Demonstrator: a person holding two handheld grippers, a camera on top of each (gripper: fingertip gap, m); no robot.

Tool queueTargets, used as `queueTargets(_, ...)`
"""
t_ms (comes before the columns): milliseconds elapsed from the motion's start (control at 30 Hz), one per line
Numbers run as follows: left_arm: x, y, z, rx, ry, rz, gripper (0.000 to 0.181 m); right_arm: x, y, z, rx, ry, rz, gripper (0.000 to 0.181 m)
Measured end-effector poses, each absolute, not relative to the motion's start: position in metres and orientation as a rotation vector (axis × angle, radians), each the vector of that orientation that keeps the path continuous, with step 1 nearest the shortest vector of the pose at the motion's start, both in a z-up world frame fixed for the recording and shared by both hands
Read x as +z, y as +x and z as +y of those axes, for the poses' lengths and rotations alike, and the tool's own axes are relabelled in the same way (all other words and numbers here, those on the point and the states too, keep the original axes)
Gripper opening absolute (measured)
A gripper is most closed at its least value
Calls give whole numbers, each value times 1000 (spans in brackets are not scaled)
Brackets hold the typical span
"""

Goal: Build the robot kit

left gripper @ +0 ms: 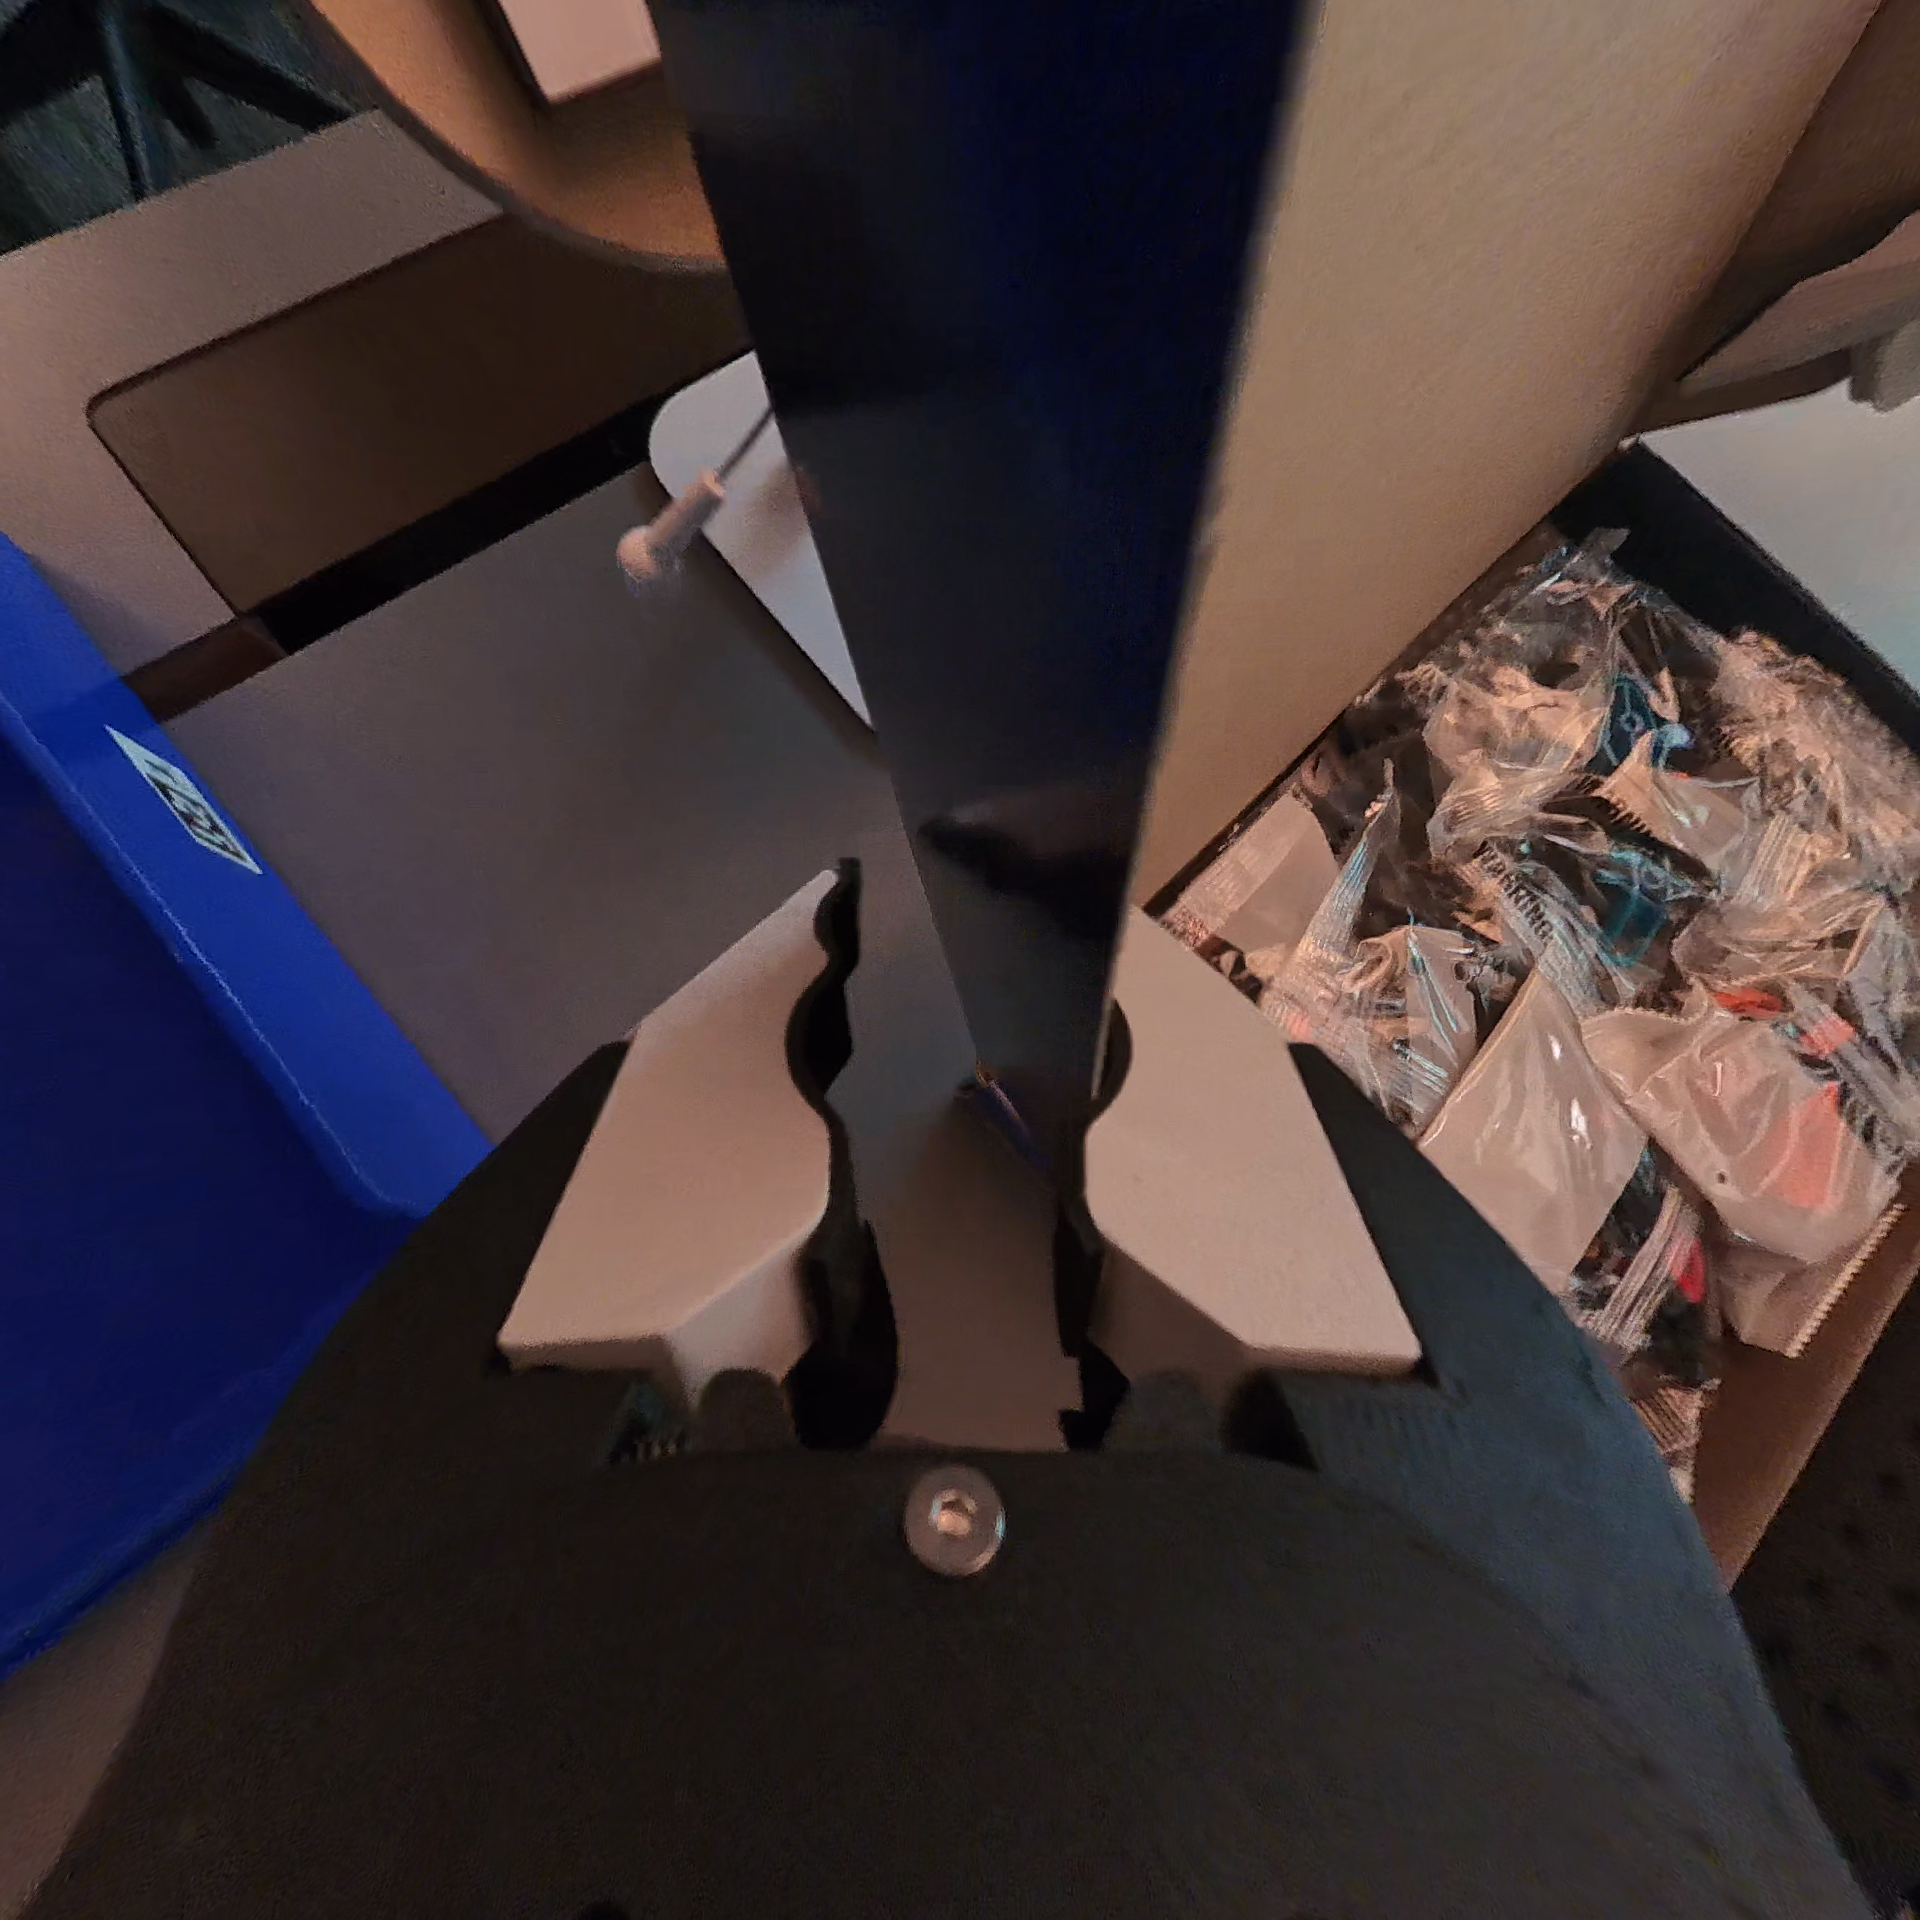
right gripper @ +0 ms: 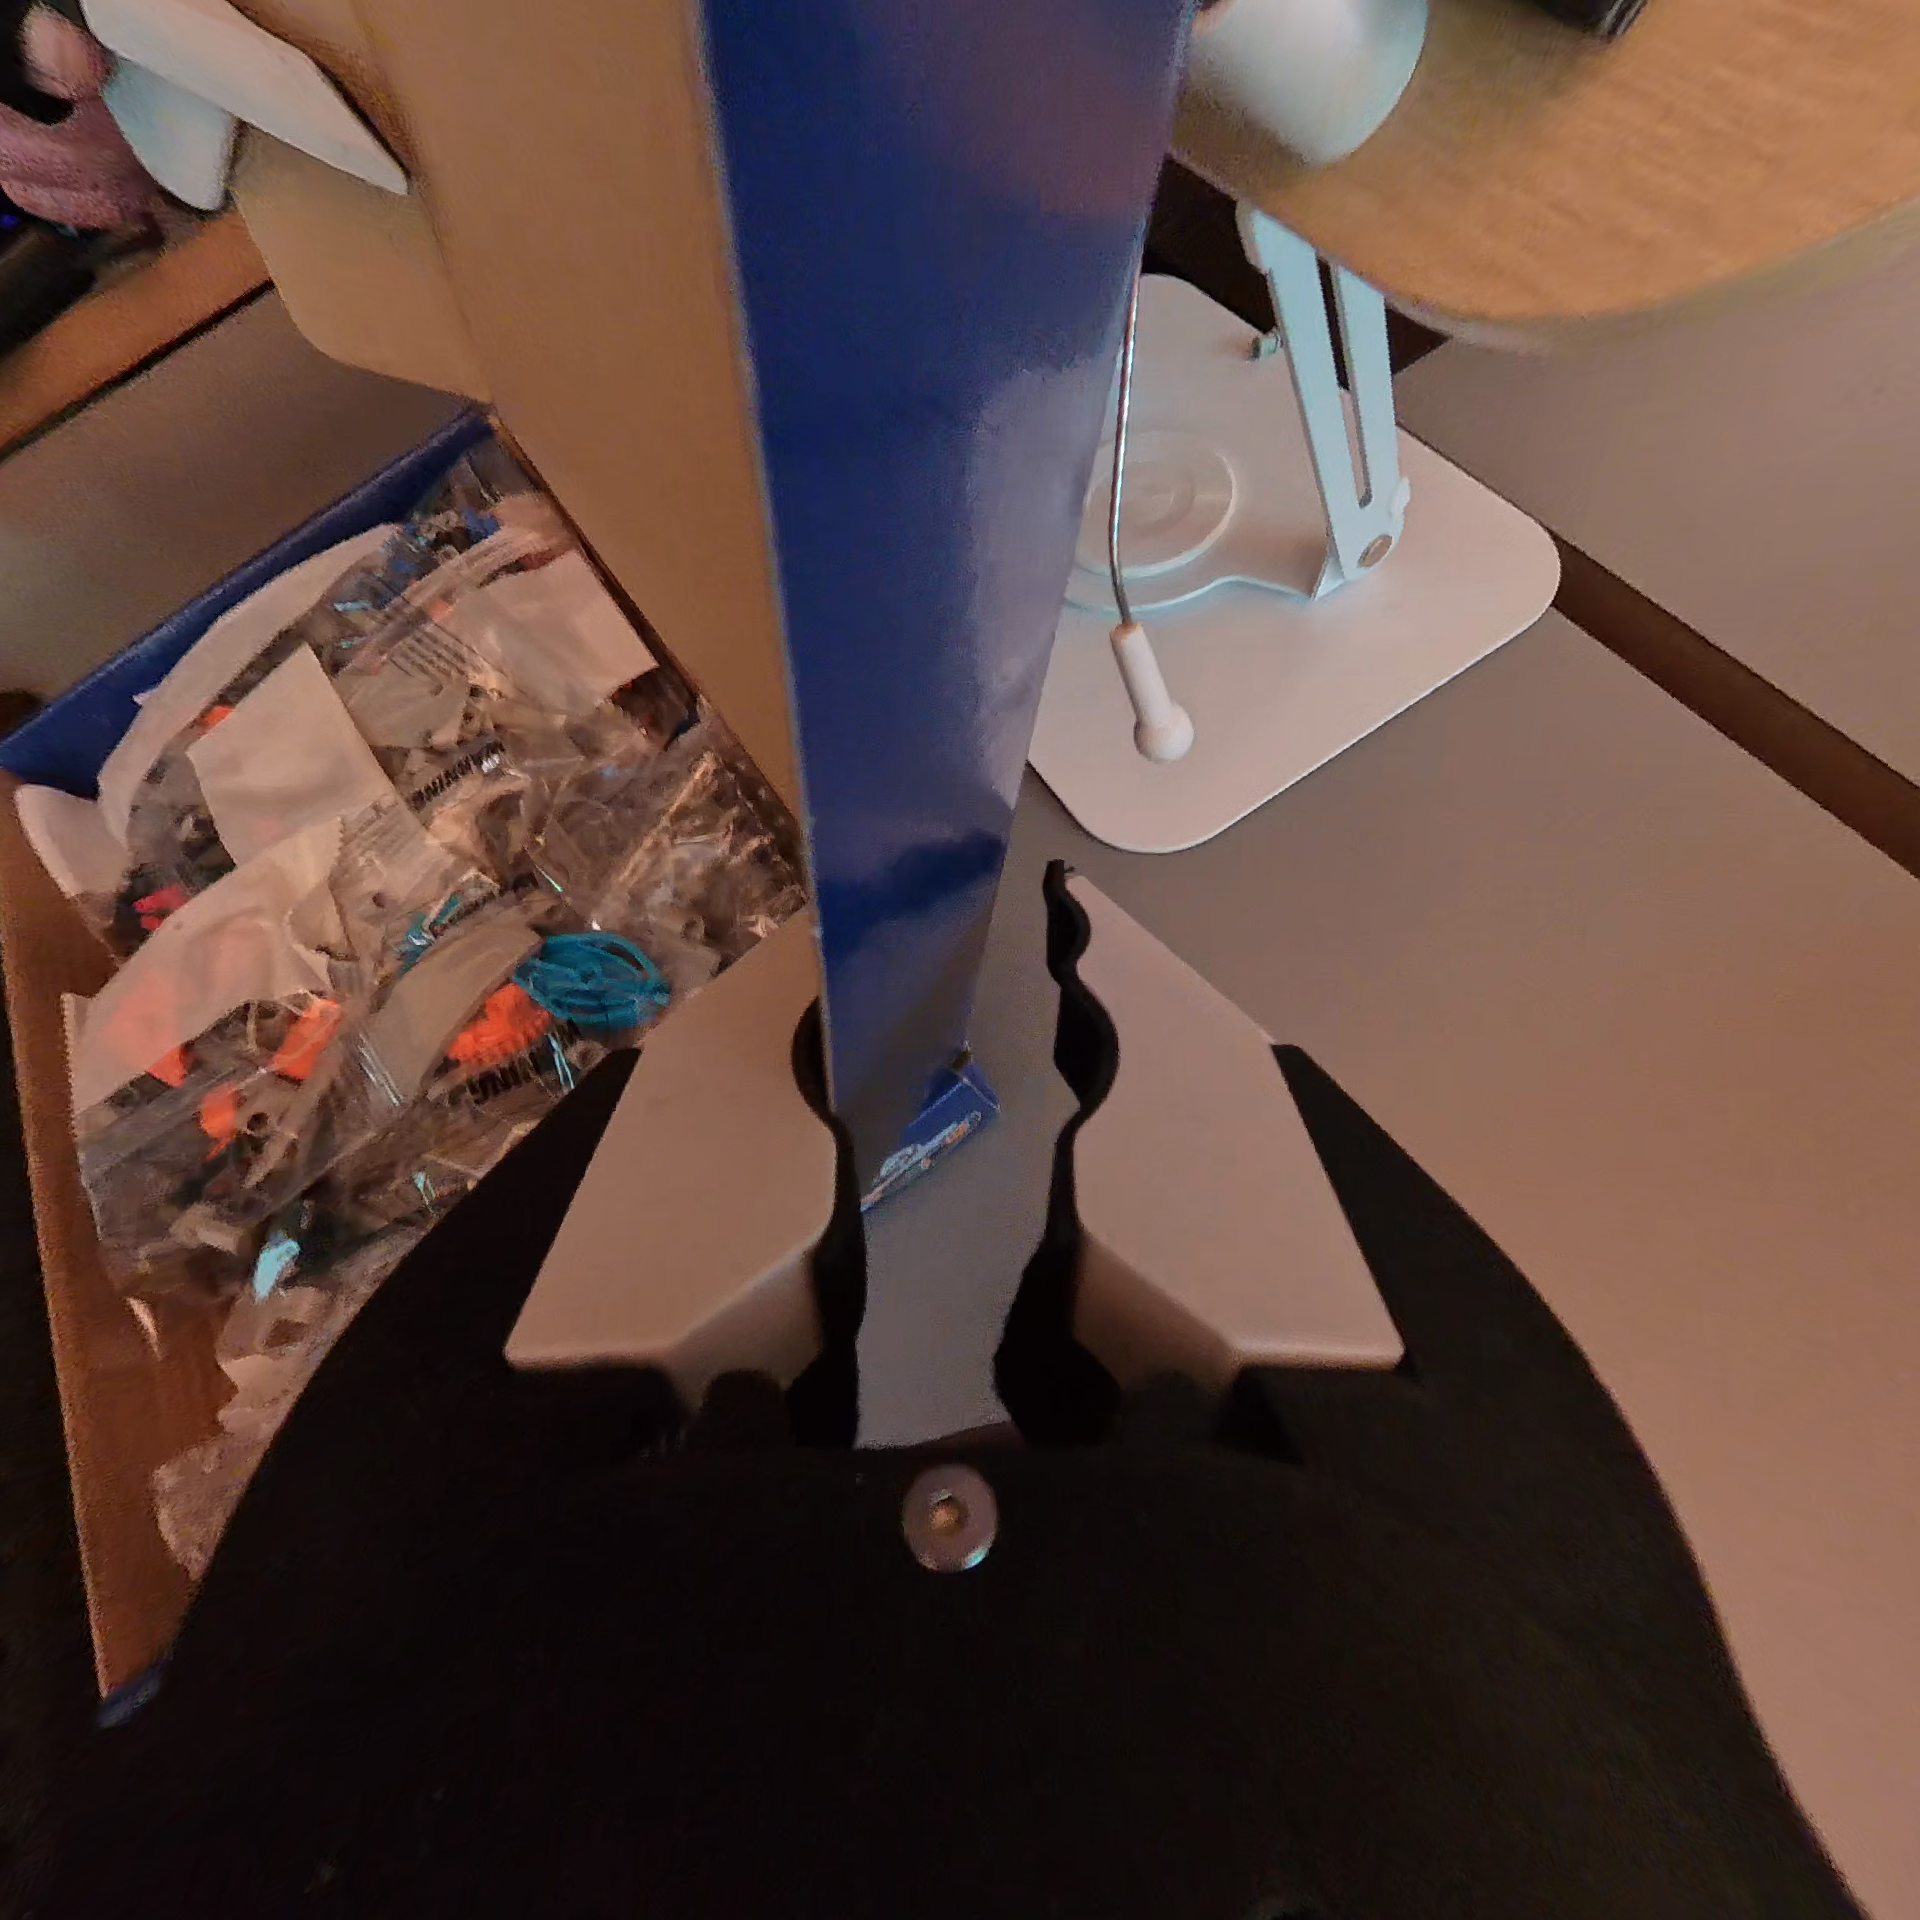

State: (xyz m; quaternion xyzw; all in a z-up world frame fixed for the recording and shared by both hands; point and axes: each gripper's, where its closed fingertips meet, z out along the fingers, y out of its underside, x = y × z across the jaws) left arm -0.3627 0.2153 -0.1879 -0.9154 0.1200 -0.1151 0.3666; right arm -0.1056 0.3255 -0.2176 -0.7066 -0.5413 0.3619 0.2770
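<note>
A box lid (left gripper: 987,416), blue outside and bare cardboard inside, hangs tilted over an open box (left gripper: 1818,1403) full of clear plastic bags of small parts (left gripper: 1610,935). My left gripper (left gripper: 982,894) is closed narrowly around one side wall of the lid. The wall lies against the right finger, and a slit shows beside the left finger (left gripper: 748,1091). My right gripper (right gripper: 935,894) holds the opposite side wall of the lid (right gripper: 914,416) the same way, against its left finger. The box (right gripper: 62,1143) and bags (right gripper: 364,883) lie to its left.
A blue bin (left gripper: 156,1039) stands at the left. A white stand base (right gripper: 1351,675) with a dangling cord knob (right gripper: 1153,717) sits on the grey table ahead, also in the left wrist view (left gripper: 665,530). A round wooden top (right gripper: 1610,156) overhangs it. The tips of one gripper are about 30 cm away from the tips of the other.
</note>
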Motion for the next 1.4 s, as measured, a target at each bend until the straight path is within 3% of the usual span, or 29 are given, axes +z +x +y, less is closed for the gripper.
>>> queueTargets(300,-154,-372,170,-54,-2273,308,73,-196,-56,317,599,-1784,-1482,57)
queueTargets(400,-136,-363,157,16,-2200,347,78,-176,-37,295,537,-1734,-1504,54)
queueTargets(533,-112,-354,158,68,-2105,310,64,-164,-23,250,469,-1680,-1613,38)
queueTargets(667,-84,-345,173,71,-1965,276,35,-155,-32,189,613,-1579,-1722,40)
queueTargets(733,-75,-350,188,108,-1931,229,30,-163,-48,173,646,-1570,-1758,49)
queueTargets(800,-75,-352,204,119,-1927,194,29,-177,-65,180,589,-1600,-1739,75)
queueTargets(1067,-85,-368,247,110,-1920,43,30,-258,-117,196,567,-1835,-1851,88)
queueTargets(1300,-83,-365,239,209,-1908,82,32,-259,-121,187,728,-1825,-1874,61)
queueTargets(1333,-84,-365,238,170,-1906,65,31,-255,-122,184,757,-1803,-1871,38)
queueTargets(1400,-84,-366,238,141,-1903,42,34,-249,-123,182,761,-1772,-1858,22)
